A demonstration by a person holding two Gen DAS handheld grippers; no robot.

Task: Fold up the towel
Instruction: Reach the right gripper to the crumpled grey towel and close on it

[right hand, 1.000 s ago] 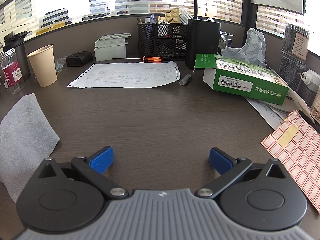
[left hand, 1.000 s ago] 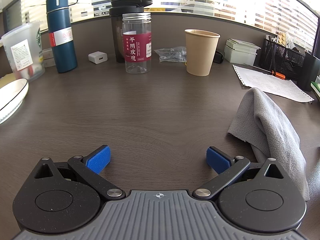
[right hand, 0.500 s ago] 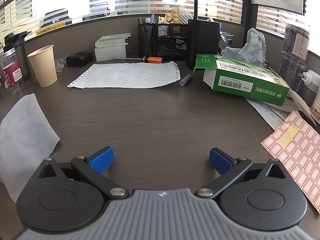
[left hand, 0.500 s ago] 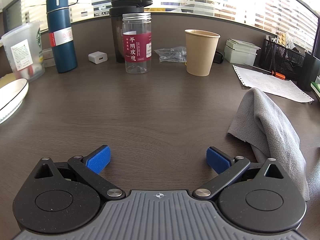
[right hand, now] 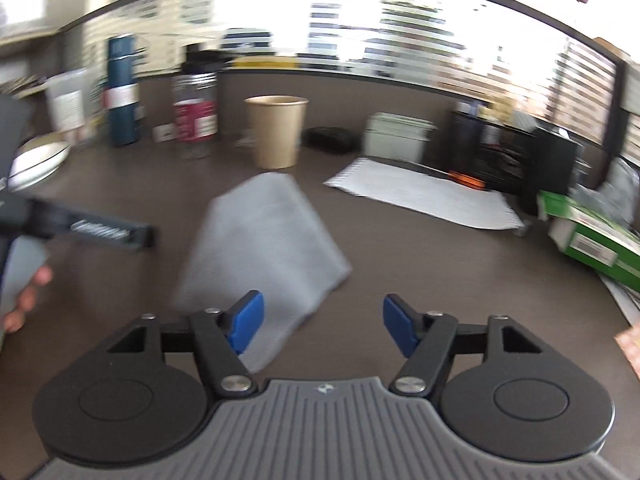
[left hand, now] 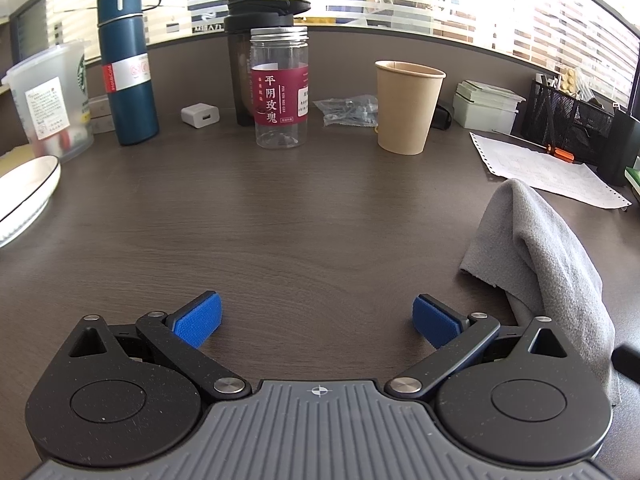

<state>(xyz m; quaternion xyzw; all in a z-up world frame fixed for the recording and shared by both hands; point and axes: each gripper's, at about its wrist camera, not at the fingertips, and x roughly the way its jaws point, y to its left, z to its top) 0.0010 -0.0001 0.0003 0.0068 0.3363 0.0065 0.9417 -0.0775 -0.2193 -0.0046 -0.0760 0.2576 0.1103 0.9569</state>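
The grey, soft-napped cloth towel (right hand: 264, 248) lies in a loose, humped heap on the dark wood-grain tabletop (left hand: 280, 220), on the near side of the tan paper cup (right hand: 277, 136). The right gripper (right hand: 323, 324) points at the towel's near corner; its jaws are closing, with only a bit of cloth edge by the left blue pad and nothing pinched yet (this view is blurred, so exact contact is hard to read). That aim suggests a corner grab to spread or lift the cloth before folding. The left gripper (left hand: 316, 320) hovers to the left of the towel, jaws spread wide and empty over bare wood, probably waiting to take the opposite corner.
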